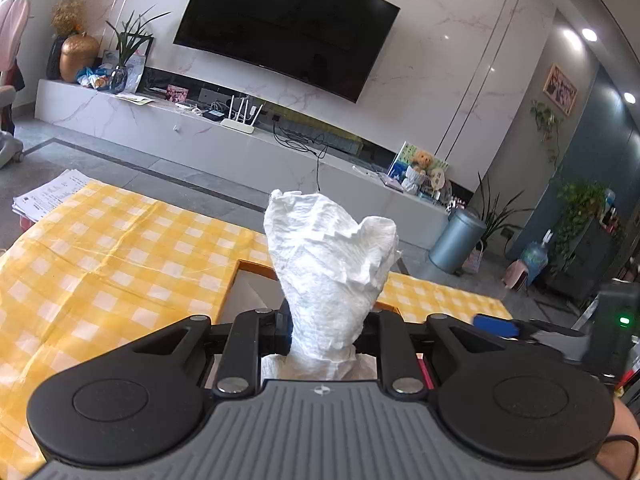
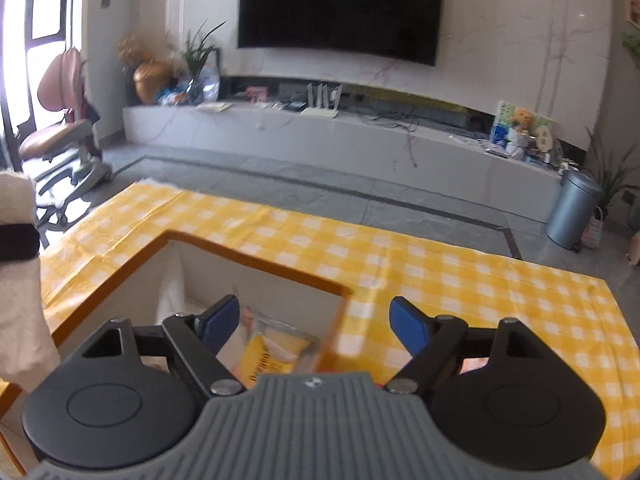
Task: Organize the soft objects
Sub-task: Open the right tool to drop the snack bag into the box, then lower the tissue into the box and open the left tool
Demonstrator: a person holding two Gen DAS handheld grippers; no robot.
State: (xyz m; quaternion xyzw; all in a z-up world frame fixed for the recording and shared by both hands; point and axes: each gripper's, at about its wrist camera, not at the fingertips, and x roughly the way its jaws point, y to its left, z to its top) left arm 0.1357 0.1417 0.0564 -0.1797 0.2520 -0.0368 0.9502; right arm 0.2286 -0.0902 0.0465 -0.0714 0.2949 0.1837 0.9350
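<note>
My left gripper (image 1: 326,328) is shut on a crumpled white paper towel (image 1: 332,248), which stands up out of the jaws and hangs a little below them. It hovers over an orange-rimmed open box (image 1: 256,266) on the table. In the right wrist view the same towel (image 2: 20,300) shows at the left edge. My right gripper (image 2: 314,322) stands open, with its blue pads (image 2: 408,324) wide apart and nothing between them, over the near right corner of the box (image 2: 256,258). Inside the box lie a yellow packet (image 2: 272,350) and something white (image 2: 172,296).
A yellow checked tablecloth (image 2: 460,280) covers the table around the box. A stack of papers (image 1: 48,196) lies at its far left corner. Beyond the table are grey floor, a TV bench, a grey bin (image 2: 572,212) and a pink chair (image 2: 60,128).
</note>
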